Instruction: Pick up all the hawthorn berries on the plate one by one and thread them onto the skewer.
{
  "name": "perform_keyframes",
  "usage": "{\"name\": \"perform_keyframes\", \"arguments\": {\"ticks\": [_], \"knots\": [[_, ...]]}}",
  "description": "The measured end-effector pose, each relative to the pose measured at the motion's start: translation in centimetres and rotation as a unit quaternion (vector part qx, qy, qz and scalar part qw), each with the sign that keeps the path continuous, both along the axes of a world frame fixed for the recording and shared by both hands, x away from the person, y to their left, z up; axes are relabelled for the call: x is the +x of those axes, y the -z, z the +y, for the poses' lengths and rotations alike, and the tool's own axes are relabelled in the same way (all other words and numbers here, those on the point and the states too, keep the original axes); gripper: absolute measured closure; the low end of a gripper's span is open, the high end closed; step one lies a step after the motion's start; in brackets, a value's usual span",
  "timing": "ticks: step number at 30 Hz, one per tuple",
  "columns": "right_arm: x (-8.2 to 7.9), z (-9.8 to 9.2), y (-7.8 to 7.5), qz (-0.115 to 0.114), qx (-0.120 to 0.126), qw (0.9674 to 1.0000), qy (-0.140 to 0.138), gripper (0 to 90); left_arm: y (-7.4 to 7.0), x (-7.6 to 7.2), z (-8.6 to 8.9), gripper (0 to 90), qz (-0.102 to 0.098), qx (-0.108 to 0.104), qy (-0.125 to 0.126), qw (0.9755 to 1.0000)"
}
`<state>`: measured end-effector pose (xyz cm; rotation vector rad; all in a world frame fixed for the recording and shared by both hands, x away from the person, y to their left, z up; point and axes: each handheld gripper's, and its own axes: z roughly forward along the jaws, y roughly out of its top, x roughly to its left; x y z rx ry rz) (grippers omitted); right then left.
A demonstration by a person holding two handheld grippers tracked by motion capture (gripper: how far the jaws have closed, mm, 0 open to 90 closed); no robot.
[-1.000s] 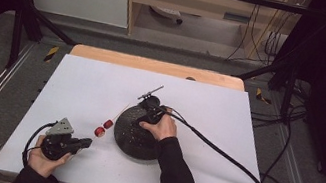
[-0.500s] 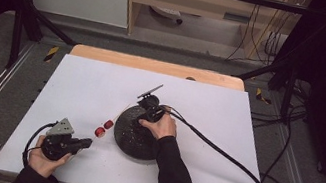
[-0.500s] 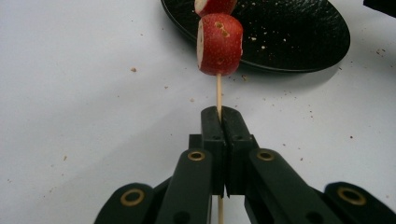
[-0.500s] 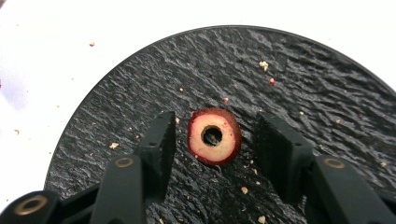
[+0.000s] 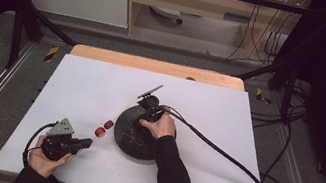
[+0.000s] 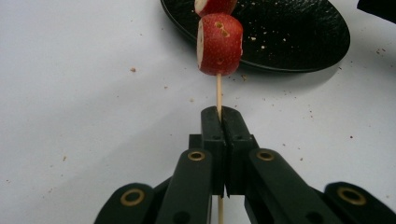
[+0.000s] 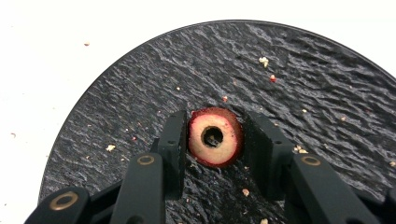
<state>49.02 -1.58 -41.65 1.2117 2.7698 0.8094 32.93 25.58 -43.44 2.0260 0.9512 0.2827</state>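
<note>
My left gripper (image 6: 219, 119) is shut on a thin wooden skewer (image 6: 218, 91) that carries two red fruit pieces, the nearer fruit piece (image 6: 219, 44) just short of the black plate's rim (image 6: 289, 37). In the high view the left gripper (image 5: 87, 143) lies at the table's front left, with the skewered fruit pieces (image 5: 100, 132) pointing towards the plate (image 5: 129, 139). My right gripper (image 7: 215, 135) stands over the plate (image 7: 299, 74). Its jaws have just been closing, and its pads now press both sides of a cored red-skinned fruit slice (image 7: 229, 140) lying on the plate.
The white tabletop (image 5: 90, 89) carries scattered crumbs. The right gripper's black cable (image 5: 221, 150) trails across the table to the right edge. A wooden strip (image 5: 155, 65) runs along the far edge, with metal frame legs beyond.
</note>
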Motion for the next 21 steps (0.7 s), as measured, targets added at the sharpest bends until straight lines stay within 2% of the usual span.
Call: {"name": "perform_keyframes", "arguments": {"ticks": [9, 21], "knots": [[-0.1, 0.0, -0.2, 0.002, 0.005, 1.0, 0.008, 62.2, 0.0, 0.0, 0.0, 88.9, -0.001, 0.0, 0.0, 1.0], [-0.8, -0.5, -1.6, -0.002, 0.011, 0.9999, 0.009, 62.5, 0.0, 0.0, 0.0, 88.9, -0.003, 0.0, -0.001, 1.0]]}}
